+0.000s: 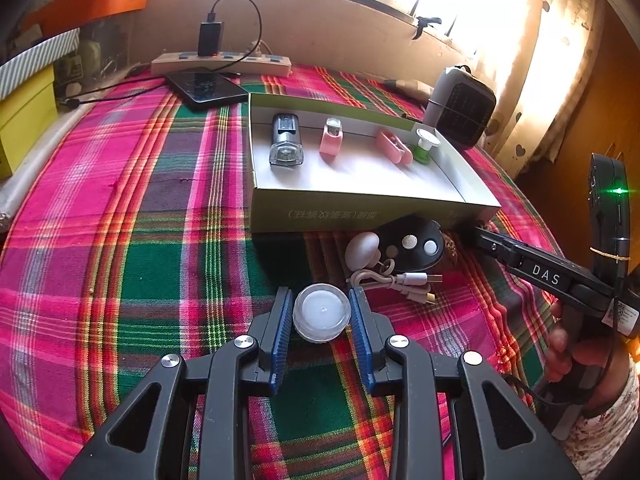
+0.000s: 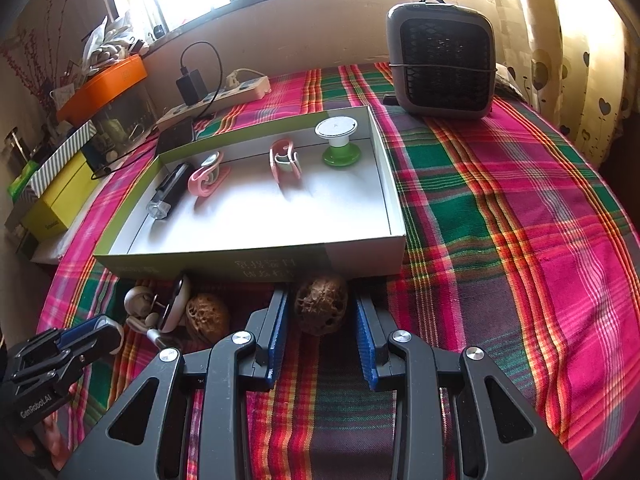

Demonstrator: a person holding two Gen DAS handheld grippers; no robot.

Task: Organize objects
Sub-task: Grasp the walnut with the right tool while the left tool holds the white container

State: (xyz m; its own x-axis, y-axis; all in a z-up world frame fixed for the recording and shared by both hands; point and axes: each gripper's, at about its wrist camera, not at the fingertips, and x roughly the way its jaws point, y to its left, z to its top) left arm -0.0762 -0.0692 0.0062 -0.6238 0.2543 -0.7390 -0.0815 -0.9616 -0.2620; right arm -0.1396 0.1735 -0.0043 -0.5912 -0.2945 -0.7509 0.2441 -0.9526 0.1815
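My left gripper [image 1: 322, 308] has its blue pads pressed on both sides of a round white puck [image 1: 322, 314] that rests on the plaid cloth. In the right wrist view that gripper [image 2: 108, 334] shows at lower left. My right gripper [image 2: 320, 304] stands open around a brown walnut [image 2: 320, 309], with a thin gap on each side. A second walnut [image 2: 207, 314] lies to its left. Behind them stands an open box [image 2: 360, 258] that holds a clear bike light [image 1: 285, 142], two pink clips [image 1: 331, 140] [image 1: 394, 146] and a green-and-white spool [image 1: 425, 145].
A black key fob [image 1: 412, 246], a white mushroom-shaped piece [image 1: 362, 250] and a short cable [image 1: 400, 282] lie in front of the box. A grey heater [image 2: 442, 60] stands at the back right. A phone [image 1: 206, 90], power strip [image 1: 220, 64] and yellow box [image 1: 24, 120] are at the back left.
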